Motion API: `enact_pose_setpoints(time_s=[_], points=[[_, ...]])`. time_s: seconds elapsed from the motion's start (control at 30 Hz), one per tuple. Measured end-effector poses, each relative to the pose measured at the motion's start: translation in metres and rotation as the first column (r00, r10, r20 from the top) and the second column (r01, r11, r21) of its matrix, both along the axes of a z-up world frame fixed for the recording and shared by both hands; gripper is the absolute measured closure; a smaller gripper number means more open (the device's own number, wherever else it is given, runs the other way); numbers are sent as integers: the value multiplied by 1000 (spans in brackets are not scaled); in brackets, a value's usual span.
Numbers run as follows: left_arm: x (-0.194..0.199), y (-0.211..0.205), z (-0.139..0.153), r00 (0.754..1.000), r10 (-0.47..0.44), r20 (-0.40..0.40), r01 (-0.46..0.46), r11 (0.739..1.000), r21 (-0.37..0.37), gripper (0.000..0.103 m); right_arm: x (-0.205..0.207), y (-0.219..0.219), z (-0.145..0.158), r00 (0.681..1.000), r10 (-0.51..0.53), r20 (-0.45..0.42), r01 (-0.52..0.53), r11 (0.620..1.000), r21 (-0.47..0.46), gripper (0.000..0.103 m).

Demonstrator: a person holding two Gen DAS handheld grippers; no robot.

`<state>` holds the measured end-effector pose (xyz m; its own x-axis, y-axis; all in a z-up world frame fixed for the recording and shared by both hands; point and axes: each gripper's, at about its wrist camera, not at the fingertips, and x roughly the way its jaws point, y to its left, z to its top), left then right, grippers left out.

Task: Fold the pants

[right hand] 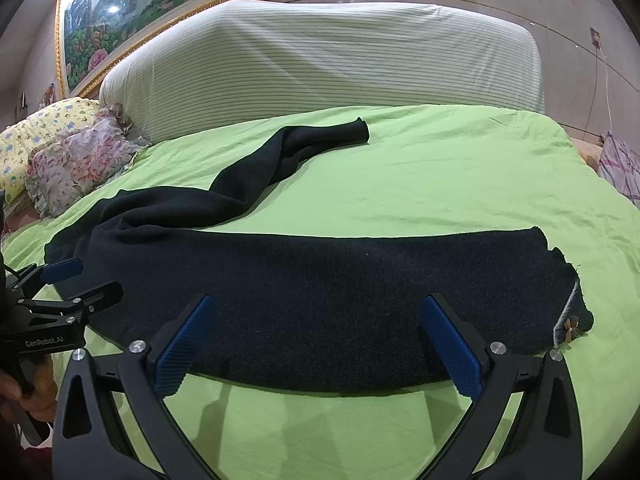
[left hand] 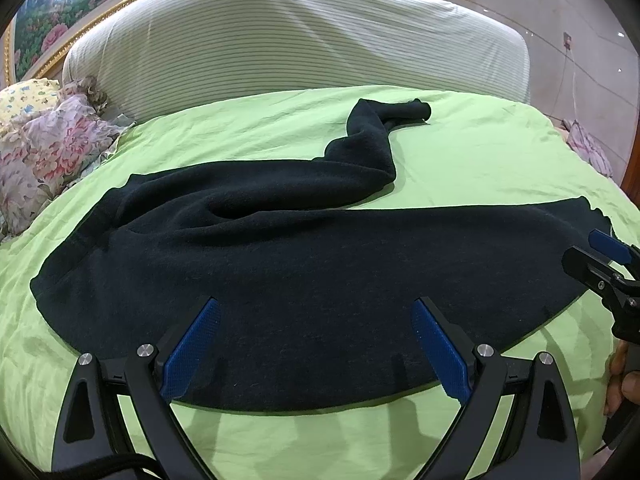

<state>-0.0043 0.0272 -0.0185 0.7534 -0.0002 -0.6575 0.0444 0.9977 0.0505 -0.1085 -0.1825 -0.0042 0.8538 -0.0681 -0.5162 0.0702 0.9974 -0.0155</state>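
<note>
Black knit pants point(left hand: 280, 264) lie on a green bedsheet point(left hand: 460, 160). One leg stretches flat across the near side; the other leg curls away toward the headboard. In the right wrist view the pants point(right hand: 320, 300) show a hem with a small flower trim point(right hand: 570, 326) at the right end. My left gripper point(left hand: 316, 304) is open, hovering over the near edge of the pants. My right gripper point(right hand: 316, 302) is open over the flat leg's near edge. Each gripper shows at the side of the other's view, the right point(left hand: 600, 264) and the left point(right hand: 76, 284).
A striped covered headboard point(left hand: 300, 40) stands behind the bed. Floral pillows point(left hand: 44, 148) lie at the far left. A gold-framed painting point(right hand: 160, 12) hangs on the wall. A cable point(right hand: 604, 80) hangs from a wall socket at right.
</note>
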Motion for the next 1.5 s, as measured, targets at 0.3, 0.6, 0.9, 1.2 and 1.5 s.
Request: enact_pose_setpoints(time_s=[0.3, 0.6, 0.9, 1.2, 1.5], points=[[-1, 2, 1, 1000, -10, -2, 10, 1000, -9, 6, 0, 0, 0, 1000, -1, 0, 1, 1000, -1, 0], [-2, 2, 3, 1000, -26, -1, 26, 1000, -14, 6, 0, -1, 1, 1000, -4, -1, 4, 1000, 0, 0], [1, 3, 6, 1000, -24, -3, 24, 999, -22, 6, 0, -1, 2, 1000, -8, -4, 8, 1000, 4, 0], [11, 4, 11, 998, -61, -30, 60, 998, -34, 5, 4, -9, 16, 1000, -14, 14, 13, 998, 62, 0], [45, 0, 23, 988, -136, -67, 133, 990, -50, 5, 44, -14, 41, 1000, 14, 0, -14, 993, 115, 0]])
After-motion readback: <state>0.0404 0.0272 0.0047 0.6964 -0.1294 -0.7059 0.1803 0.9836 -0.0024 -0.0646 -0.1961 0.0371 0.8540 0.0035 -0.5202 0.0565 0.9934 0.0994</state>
